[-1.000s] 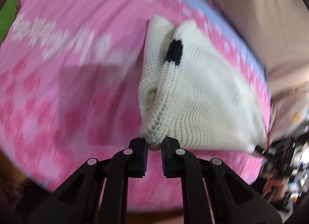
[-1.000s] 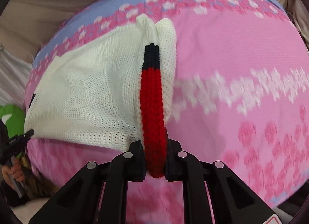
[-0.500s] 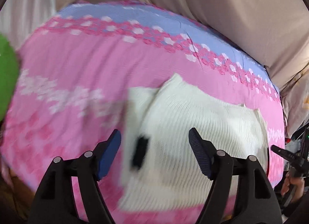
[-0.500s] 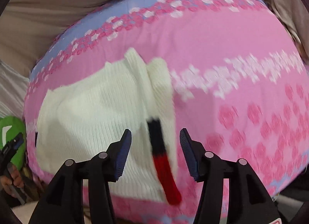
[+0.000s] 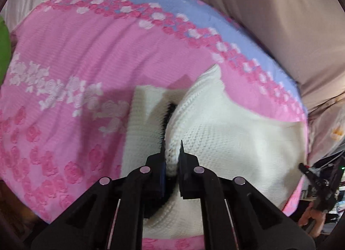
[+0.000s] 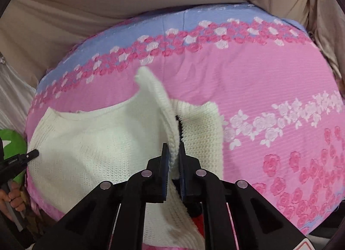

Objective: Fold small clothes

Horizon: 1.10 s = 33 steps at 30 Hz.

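A small cream knit sweater [image 5: 232, 142] lies on the pink flowered blanket [image 5: 75, 60], partly folded, with a dark trim strip showing in a crease. My left gripper [image 5: 171, 149] is shut on a raised fold of its knit near the near edge. In the right wrist view the same sweater [image 6: 97, 142] spreads to the left. My right gripper [image 6: 172, 150] is shut on a ridge of its knit, with a bit of red trim [image 6: 197, 222] showing below the fingers. Each gripper shows at the edge of the other's view.
The blanket has a blue band with a rose border [image 6: 194, 34] along its far side. Beige cloth [image 6: 107, 8] rises behind it. A green object [image 6: 10, 146] sits at the left edge of the right wrist view.
Both grippers let go of the sweater, opened wide above it half a second ago, and have now closed again on new folds of the knit nearer the garment's near edge.
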Available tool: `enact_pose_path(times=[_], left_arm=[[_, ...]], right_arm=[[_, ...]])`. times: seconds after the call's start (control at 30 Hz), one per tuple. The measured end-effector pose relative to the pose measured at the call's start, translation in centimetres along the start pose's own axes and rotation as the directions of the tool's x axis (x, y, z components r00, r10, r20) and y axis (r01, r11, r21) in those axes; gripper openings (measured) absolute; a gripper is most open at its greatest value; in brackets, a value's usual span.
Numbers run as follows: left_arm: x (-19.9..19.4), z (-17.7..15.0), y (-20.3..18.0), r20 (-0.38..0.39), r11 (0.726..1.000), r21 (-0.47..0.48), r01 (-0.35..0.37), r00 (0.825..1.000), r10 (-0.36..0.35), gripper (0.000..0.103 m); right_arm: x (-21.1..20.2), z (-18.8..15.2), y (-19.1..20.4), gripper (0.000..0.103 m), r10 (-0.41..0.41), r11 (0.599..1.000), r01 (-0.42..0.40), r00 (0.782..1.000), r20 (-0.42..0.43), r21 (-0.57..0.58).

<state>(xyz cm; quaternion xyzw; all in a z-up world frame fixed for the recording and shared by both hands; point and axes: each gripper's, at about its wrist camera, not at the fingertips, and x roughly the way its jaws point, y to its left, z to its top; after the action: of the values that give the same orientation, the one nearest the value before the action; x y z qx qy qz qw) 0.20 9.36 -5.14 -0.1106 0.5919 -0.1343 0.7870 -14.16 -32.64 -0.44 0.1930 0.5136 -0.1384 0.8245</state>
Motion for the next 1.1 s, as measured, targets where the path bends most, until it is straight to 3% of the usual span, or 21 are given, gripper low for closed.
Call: enact_pose_path(times=[0.07, 0.1, 0.17, 0.23, 0.37, 0.43, 0.47, 0.6, 0.67, 0.73, 0.77, 0.8, 0.83, 0.9, 1.0, 1.1], left_arm=[[2.5, -0.4, 0.3, -0.035, 0.995, 0.013, -0.097, 0.995, 0.097, 0.008], [4.4, -0.8, 0.8, -0.073, 0.993, 0.0, -0.114, 0.991, 0.114, 0.008], [4.7, -0.8, 0.8, -0.045, 0.994, -0.018, -0.111, 0.993, 0.11, 0.008], [3.7, -0.8, 0.3, -0.026, 0.992, 0.006, -0.129, 0.991, 0.13, 0.011], [1.6, -1.1, 0.2, 0.011, 0.99, 0.024, -0.139, 0.99, 0.139, 0.018], [1.0, -1.3, 0.6, 0.025, 0.988, 0.021, -0.152, 0.988, 0.151, 0.021], [0.7, -1.2, 0.4, 0.045, 0.992, 0.016, -0.128, 0.991, 0.127, 0.023], [1.1, 1.4, -2.0, 0.114, 0.995, 0.041, -0.088, 0.99, 0.083, 0.056], [2.4, 2.7, -2.9, 0.127, 0.99, 0.072, -0.118, 0.986, 0.109, 0.059], [4.9, 3.9, -3.4, 0.079, 0.986, 0.097, -0.138, 0.988, 0.131, 0.05], [6.0, 4.2, -3.3, 0.041, 0.987, 0.103, -0.124, 0.992, 0.121, 0.017], [6.8, 4.7, -3.2, -0.003, 0.989, 0.093, -0.117, 0.993, 0.118, 0.007], [6.4, 5.0, -3.1, 0.013, 0.992, 0.074, -0.098, 0.995, 0.097, 0.007], [5.3, 5.6, -2.9, 0.063, 0.994, 0.059, -0.093, 0.994, 0.089, 0.007], [6.0, 6.4, -2.2, 0.047, 0.994, 0.018, -0.105, 0.993, 0.104, 0.007], [8.4, 6.6, -1.7, -0.01, 0.992, 0.015, -0.122, 0.993, 0.122, 0.009]], right_arm=[[1.5, 0.0, -1.6, 0.008, -0.036, 0.999, 0.037, 0.999, -0.036, 0.027], [3.0, -0.3, -2.3, 0.008, -0.053, 0.998, 0.055, 0.996, -0.066, 0.035], [6.8, -1.2, -3.7, 0.009, -0.055, 0.996, 0.064, 0.988, -0.147, 0.056], [7.3, -1.3, -4.0, 0.011, -0.025, 0.996, 0.035, 0.992, -0.121, 0.084], [4.0, -0.8, -3.1, 0.016, -0.045, 0.996, 0.048, 0.998, -0.048, 0.073], [2.6, -0.8, -2.2, 0.034, -0.082, 0.996, 0.083, 0.996, -0.014, 0.03], [2.2, -0.8, -1.8, 0.038, -0.079, 0.997, 0.079, 0.997, -0.005, 0.017], [3.9, 0.3, -0.1, 0.047, -0.056, 0.998, 0.055, 0.998, -0.034, -0.033], [6.0, 1.6, 0.3, 0.051, -0.051, 0.998, 0.049, 0.997, -0.054, -0.037], [7.7, 2.3, 0.6, 0.051, -0.085, 0.995, 0.082, 0.994, -0.065, -0.048], [8.4, 2.5, 0.7, 0.051, -0.101, 0.994, 0.097, 0.992, -0.073, -0.057], [9.2, 2.7, 0.8, 0.037, -0.096, 0.994, 0.091, 0.991, -0.089, -0.059], [9.4, 2.9, 0.9, 0.007, -0.039, 0.998, 0.034, 0.994, -0.103, -0.048], [7.8, 3.6, 1.4, 0.008, -0.01, 0.999, 0.007, 0.998, -0.064, -0.038], [5.1, 5.0, 0.5, 0.007, -0.008, 1.0, 0.008, 0.999, 0.032, -0.011], [8.8, 5.3, -1.4, 0.008, -0.062, 0.998, 0.062, 0.996, -0.064, 0.0]])
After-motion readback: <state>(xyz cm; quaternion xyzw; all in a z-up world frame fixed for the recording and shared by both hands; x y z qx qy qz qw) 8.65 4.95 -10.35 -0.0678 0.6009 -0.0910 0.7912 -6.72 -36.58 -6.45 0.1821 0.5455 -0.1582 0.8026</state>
